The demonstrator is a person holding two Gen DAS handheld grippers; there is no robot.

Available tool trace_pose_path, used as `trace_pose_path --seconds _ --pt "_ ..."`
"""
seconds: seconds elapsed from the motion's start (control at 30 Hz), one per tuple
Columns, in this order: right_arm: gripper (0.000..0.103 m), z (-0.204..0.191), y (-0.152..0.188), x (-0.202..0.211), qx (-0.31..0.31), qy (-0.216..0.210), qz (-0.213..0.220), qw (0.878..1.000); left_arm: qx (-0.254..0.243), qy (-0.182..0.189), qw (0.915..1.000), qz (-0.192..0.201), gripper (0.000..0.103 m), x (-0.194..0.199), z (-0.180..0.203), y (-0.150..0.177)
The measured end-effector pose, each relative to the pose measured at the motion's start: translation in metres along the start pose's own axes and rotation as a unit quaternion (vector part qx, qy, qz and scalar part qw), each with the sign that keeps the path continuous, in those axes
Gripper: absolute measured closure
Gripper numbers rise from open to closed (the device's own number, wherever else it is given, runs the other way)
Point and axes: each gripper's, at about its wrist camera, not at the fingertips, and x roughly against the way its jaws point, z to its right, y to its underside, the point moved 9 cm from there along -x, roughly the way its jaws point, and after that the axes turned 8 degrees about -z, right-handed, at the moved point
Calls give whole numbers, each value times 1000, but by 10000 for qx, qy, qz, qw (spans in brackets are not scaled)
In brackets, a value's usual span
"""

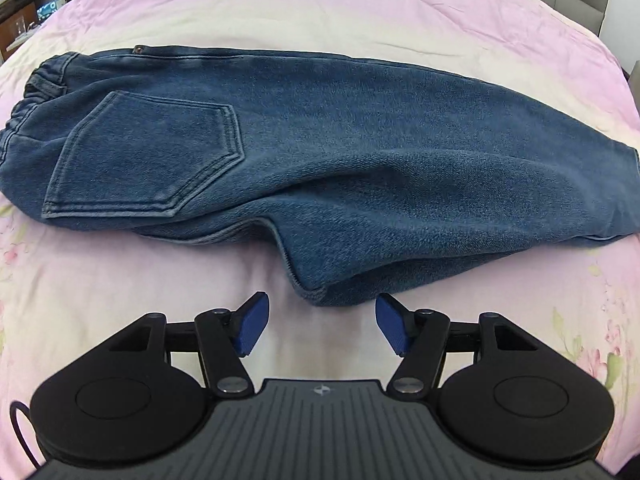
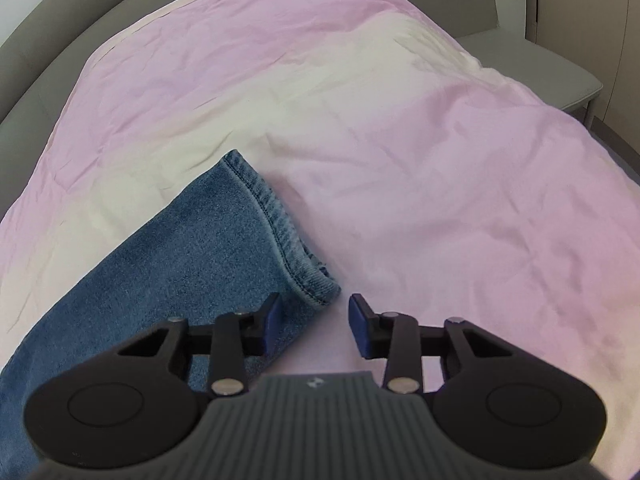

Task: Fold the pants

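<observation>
Blue denim pants (image 1: 320,152) lie folded lengthwise across the pink bedspread, waistband at the left and a back pocket (image 1: 148,156) facing up. My left gripper (image 1: 324,328) hovers open just short of the pants' near folded edge, its blue pads apart with only bedspread between them. In the right wrist view the leg end of the pants (image 2: 192,248) runs in from the lower left, with the stitched hem (image 2: 280,232) in the middle. My right gripper (image 2: 316,320) sits at the hem's near corner, jaws narrowly apart and open; its left finger (image 2: 270,320) overlaps the denim.
The pink and cream bedspread (image 2: 400,160) covers the whole bed. A grey padded headboard (image 2: 48,32) curves behind it and a grey bench or side table (image 2: 552,64) stands at the far right. Furniture and clutter (image 1: 36,4) show beyond the bed's left corner.
</observation>
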Motion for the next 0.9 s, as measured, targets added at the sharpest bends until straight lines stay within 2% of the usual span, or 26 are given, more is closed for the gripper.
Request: trace_pose_path --seconds 0.03,0.1,0.13,0.17,0.2,0.27,0.4,0.47,0.53,0.57,0.67,0.7,0.77,0.8,0.9 --pt "86 -3 -4 1 -9 -30 46 10000 6 -53 10000 57 44 -1 2 -2" --pt "92 -17 -15 12 287 -175 257 9991 54 -188 9997 161 63 0 3 -8" --pt "93 -27 -21 22 469 -283 451 9975 109 -276 9994 177 68 -1 2 -10" --pt "94 -36 -27 35 618 -405 709 9947 180 -363 9990 195 78 -2 1 -12" --pt "94 -43 -34 46 732 -420 925 9921 257 -375 9987 223 81 -2 0 -14" --pt "95 -45 -42 56 796 -327 1058 9907 395 -338 9983 277 84 0 -2 -15" --pt "96 -23 -29 27 781 47 548 9954 634 -416 9967 286 87 3 -7 -11" --pt "96 -9 -16 8 696 129 293 9971 730 -405 9963 194 87 3 -9 -9" --pt "95 3 -7 -4 563 59 225 9981 705 -478 9962 166 87 5 -6 -7" --pt "92 7 -7 -5 460 -55 236 9986 700 -494 9962 151 87 6 -5 -7" --pt "73 18 -5 0 282 -168 257 9991 774 -405 9961 151 87 13 -6 -4" --pt "70 19 -5 3 287 -187 276 9990 803 -368 9960 130 87 15 -6 -3" --pt "70 21 -1 9 404 -195 290 9986 815 -314 9962 71 88 19 -6 4" --pt "70 22 3 13 475 -190 300 9982 814 -289 9963 36 102 20 -6 6" --pt "70 26 13 16 493 -221 242 9982 830 -218 9963 -60 103 27 -11 10"
